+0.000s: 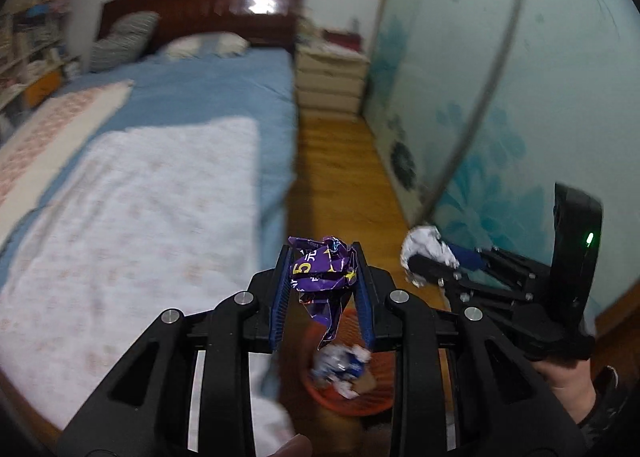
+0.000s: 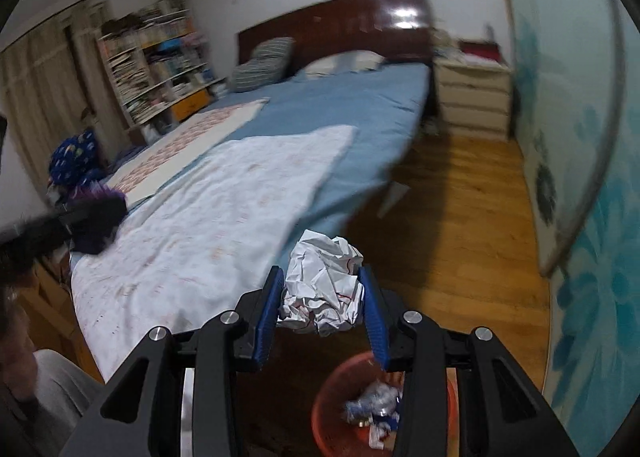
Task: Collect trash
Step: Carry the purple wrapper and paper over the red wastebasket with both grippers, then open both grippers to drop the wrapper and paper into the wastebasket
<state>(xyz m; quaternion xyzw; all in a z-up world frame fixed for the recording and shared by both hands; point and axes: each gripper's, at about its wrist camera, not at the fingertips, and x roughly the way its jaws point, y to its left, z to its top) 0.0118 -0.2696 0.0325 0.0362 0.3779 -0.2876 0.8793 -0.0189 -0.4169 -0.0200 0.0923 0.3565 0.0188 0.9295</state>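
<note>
Purple wrapper [image 1: 324, 273], crumpled and printed with a yellow figure, is clamped between the blue pads of the left gripper [image 1: 323, 289] in the left wrist view; a tail of it hangs down below the fingers. Beneath it an orange bin [image 1: 352, 401] is seen on the wooden floor [image 1: 340, 161], just off the near corner of the bed [image 1: 208, 89], with scraps of paper and foil already in it. To the right the other gripper is seen holding a white paper ball [image 1: 428, 249], carried by a hand [image 1: 568, 381].

In the right wrist view the right gripper [image 2: 320, 297] is clenched on the white paper ball [image 2: 324, 285], which bulges out above the pads. The orange bin [image 2: 332, 393] is seen below and slightly right of the fingers, on the floor [image 2: 460, 217] beside the bed's [image 2: 340, 105] near edge. At the left edge, blurred, the left gripper with the purple wrapper [image 2: 100, 213] is seen over the bed's white blanket [image 2: 224, 209].
</note>
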